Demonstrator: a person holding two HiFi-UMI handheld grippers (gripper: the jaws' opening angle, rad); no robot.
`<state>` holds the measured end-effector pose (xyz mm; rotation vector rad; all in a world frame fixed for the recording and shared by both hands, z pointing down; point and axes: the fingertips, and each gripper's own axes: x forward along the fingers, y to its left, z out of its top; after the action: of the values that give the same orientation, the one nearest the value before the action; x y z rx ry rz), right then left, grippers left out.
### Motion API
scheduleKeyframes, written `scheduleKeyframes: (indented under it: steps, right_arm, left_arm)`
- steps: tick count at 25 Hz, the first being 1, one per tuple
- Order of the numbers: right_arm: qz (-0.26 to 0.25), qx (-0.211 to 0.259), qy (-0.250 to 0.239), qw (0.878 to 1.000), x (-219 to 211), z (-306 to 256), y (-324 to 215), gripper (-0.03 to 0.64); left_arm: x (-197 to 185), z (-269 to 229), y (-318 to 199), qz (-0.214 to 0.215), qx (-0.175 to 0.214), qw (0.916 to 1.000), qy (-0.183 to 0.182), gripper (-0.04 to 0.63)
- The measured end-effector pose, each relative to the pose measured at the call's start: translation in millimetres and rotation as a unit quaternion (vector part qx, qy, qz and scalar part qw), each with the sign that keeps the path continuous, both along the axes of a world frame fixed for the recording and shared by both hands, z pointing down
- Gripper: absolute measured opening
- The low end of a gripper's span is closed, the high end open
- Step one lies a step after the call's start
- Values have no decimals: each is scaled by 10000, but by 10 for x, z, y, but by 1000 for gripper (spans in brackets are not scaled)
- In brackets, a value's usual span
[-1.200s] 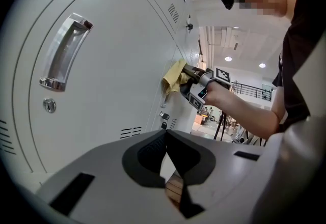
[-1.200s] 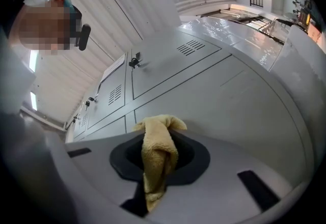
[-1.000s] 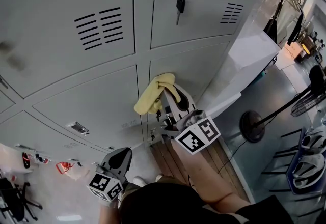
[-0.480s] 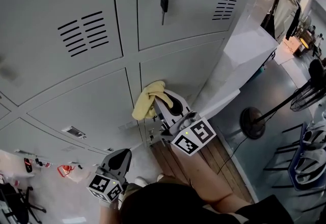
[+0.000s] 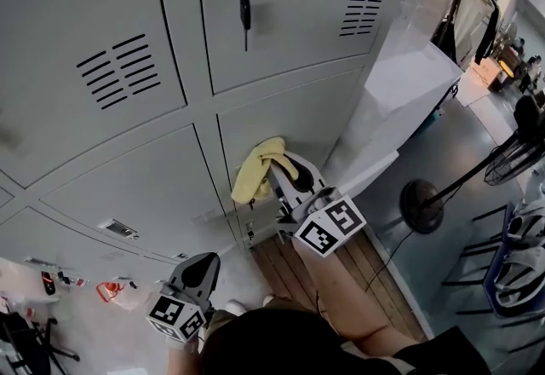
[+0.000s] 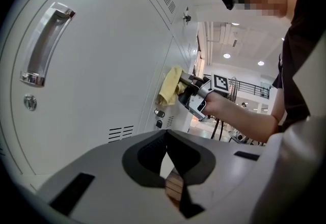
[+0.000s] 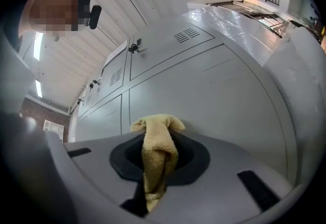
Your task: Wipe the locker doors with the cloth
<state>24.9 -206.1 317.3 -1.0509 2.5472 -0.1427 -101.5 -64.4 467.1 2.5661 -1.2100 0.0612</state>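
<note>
Right gripper (image 5: 279, 170) is clamped on the yellow cloth (image 7: 159, 154), which is bunched and hangs down between the jaws. The cloth sits against the lower locker door (image 5: 298, 122), just right of the seam between doors (looks like touching, going by the left gripper view). The upper door (image 5: 289, 49) above it has a key (image 5: 245, 14) hanging in its lock. Left gripper (image 6: 170, 167) is held low, near the person, well apart from the cloth, with jaw tips together and nothing between them.
</note>
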Motion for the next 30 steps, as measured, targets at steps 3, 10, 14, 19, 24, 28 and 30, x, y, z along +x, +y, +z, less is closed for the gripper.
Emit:
scheduleKeyframes:
  steps: [3,10,14,19,24,28,30]
  right_arm:
    - [104,-7,-1,9999,140,22,-63,55]
    - [349,-87,-160,9992,528,53,-234,55]
    - [492,-98,-205,9985,737,51,-327,57]
    - [623,-155,-363,9973,959,56,-423,55]
    - [801,-254,-479,9953,1197,89,-525,57]
    - [946,-333,-476,9938,1349,160,-590,57]
    - [1003,-391,-508,9929,1410,204,-617,57]
  left_arm:
    - [32,8,-21,2,7,10000,3,6]
    - [146,24,-100,23,-2,10000,0,6]
    - [224,39,-146,64,-16,10000,-12,6]
    - [287,48,-193,80,-43,10000,-17,6]
    - [330,71,-222,80,-53,10000,-23,6]
    - [362,50,-234,78,-82,9999,-69,6]
    - [369,64,-235,86,-76,9999,-70,6]
